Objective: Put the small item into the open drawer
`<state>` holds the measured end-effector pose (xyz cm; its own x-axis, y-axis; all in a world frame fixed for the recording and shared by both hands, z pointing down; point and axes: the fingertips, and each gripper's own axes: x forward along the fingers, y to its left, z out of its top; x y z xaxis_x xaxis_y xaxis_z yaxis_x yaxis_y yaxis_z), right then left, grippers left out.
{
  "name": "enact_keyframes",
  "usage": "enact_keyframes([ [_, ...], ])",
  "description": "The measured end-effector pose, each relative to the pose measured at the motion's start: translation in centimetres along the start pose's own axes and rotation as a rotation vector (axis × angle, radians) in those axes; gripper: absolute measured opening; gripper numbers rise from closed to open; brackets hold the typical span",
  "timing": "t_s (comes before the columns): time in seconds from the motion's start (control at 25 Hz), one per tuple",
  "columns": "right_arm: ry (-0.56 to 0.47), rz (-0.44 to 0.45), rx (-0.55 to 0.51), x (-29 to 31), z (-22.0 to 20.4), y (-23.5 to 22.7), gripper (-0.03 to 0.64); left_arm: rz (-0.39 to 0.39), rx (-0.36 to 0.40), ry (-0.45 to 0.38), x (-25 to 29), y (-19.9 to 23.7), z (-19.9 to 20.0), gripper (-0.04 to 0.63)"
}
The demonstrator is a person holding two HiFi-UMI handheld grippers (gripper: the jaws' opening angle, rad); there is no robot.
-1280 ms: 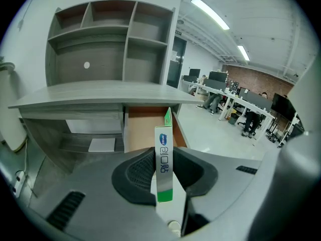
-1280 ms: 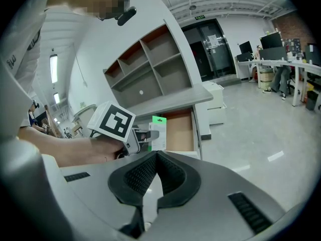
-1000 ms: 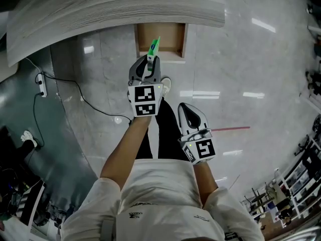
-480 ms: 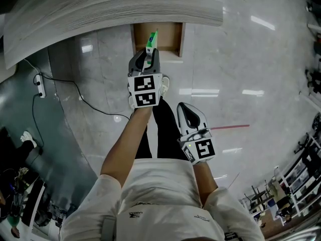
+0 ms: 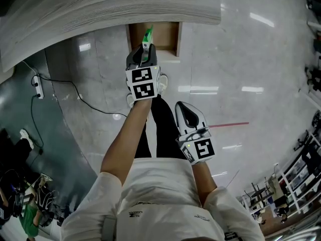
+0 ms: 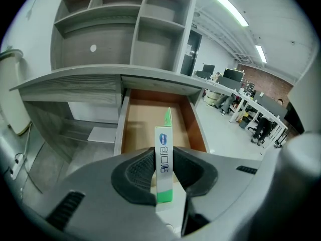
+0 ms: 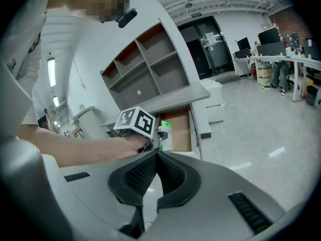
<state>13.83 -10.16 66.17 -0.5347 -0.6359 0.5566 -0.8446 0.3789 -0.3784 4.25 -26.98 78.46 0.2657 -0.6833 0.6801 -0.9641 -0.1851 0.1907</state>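
Observation:
The small item is a thin white and green box [image 6: 164,157] standing on edge between the jaws of my left gripper [image 6: 164,172], which is shut on it. In the head view that left gripper [image 5: 145,54] is stretched forward, and the green box [image 5: 148,36] tips over the front of the open wooden drawer [image 5: 172,35]. The drawer [image 6: 134,127] lies straight ahead under a grey desk top, its brown bottom bare. My right gripper [image 5: 189,120] hangs back near my body, shut with nothing in it; in its own view the right gripper [image 7: 156,172] has its pads together.
A grey wood-grain desk [image 5: 110,6] with open shelves [image 6: 120,29] stands over the drawer. A power strip [image 5: 36,82] and black cable [image 5: 85,102] lie on the glossy floor at left. A foot [image 5: 161,84] is just behind the drawer front. Office desks and chairs [image 6: 251,114] stand far right.
My left gripper has moved forward and down with the box, from short of the drawer front to over its opening. The right gripper has stayed put.

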Motion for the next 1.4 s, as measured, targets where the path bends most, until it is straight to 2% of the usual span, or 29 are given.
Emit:
enact_keyframes([
  [0.24,0.005,0.004,0.000,0.4,-0.2,-0.2,0.029,0.027,-0.041,0.037,0.9,0.7,-0.5,0.101],
  [0.76,0.010,-0.003,0.017,0.9,-0.3,-0.7,0.029,0.039,-0.047,0.075,1.9,1.4,-1.6,0.102],
  [1.4,-0.035,-0.035,-0.002,0.1,1.2,-0.1,0.029,-0.008,-0.060,0.040,-0.5,0.5,0.2,0.117],
])
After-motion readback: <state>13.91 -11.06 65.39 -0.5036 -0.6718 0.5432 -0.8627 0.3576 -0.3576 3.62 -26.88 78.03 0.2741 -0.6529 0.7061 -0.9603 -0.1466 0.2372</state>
